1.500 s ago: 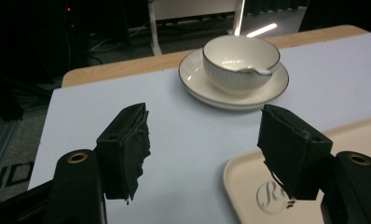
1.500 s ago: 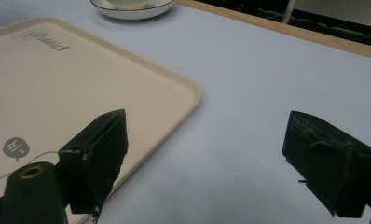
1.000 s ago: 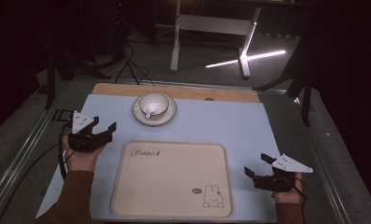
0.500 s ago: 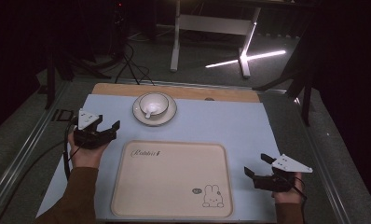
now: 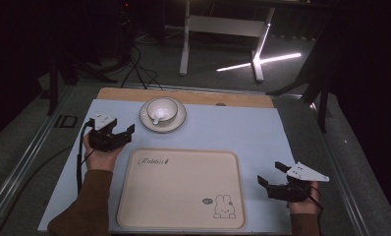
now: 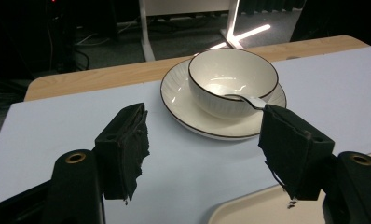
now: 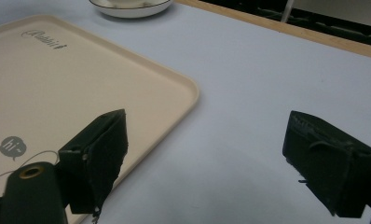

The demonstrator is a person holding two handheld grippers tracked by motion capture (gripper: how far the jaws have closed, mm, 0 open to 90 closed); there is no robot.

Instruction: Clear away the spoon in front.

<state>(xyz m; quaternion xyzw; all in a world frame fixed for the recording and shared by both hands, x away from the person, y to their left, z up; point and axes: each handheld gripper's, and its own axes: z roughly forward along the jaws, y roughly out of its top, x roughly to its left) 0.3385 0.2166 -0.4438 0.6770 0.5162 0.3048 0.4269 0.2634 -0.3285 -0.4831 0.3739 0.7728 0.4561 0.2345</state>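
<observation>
1. At the left of the worktop (image 5: 262, 132), the left hand-held gripper (image 5: 116, 132) hovers with its jaws apart and empty, pointing toward the bowl (image 5: 159, 109).
2. The bowl sits on a saucer (image 5: 178, 120) near the far edge, just beyond the tray (image 5: 183, 187). A spoon (image 6: 242, 99) rests inside, its handle leaning over the rim toward the gripper.
3. To reach well, the left gripper should likely keep level, straddle the saucer's rim or the spoon handle squarely, and close gently so nothing tips.
4. The tray lies empty in the middle, near the front.
5. At the right, the right hand-held gripper (image 5: 272, 179) waits beside the tray, jaws apart, holding nothing.
</observation>
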